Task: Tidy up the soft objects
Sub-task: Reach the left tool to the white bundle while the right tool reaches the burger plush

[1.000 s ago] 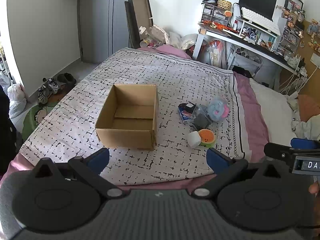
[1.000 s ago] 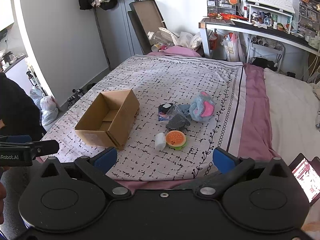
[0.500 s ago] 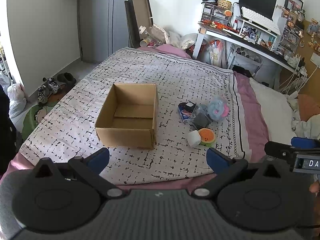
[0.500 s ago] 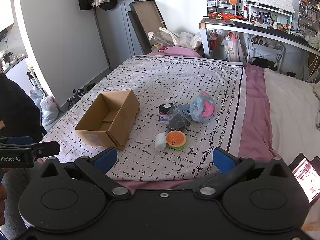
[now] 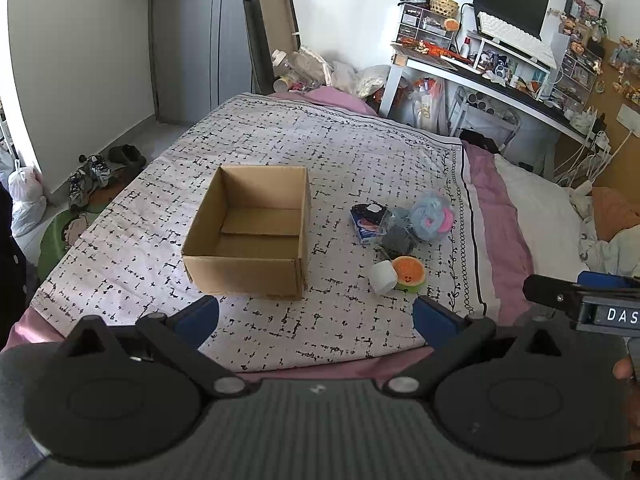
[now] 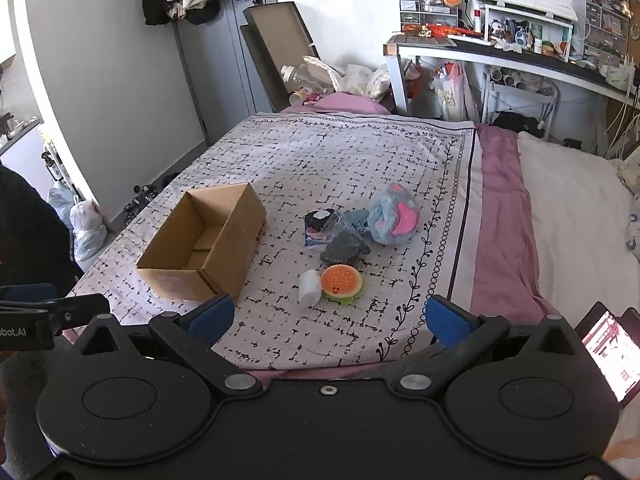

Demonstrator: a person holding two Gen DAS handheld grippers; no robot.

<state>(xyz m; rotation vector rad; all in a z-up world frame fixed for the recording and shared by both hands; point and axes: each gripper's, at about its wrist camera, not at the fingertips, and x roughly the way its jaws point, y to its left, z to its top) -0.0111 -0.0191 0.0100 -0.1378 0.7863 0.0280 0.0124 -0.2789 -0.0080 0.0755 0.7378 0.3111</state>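
My left gripper (image 5: 316,318) is black with blue tips, and my right gripper (image 6: 330,320) is black with blue tips too. In front of them the blanket (image 5: 360,152) is white with little black marks and a black leafy line along its edge. Under it the sheet (image 6: 500,200) is pink. The box (image 5: 248,232) ahead of my left gripper is plain brown. Ahead of my right gripper, the burger toy (image 6: 341,282) is orange with a black smile and a green bottom. Just beside it the small roll (image 6: 309,287) is white. Farther away the fluffy toy (image 6: 394,220) is light blue with pink.
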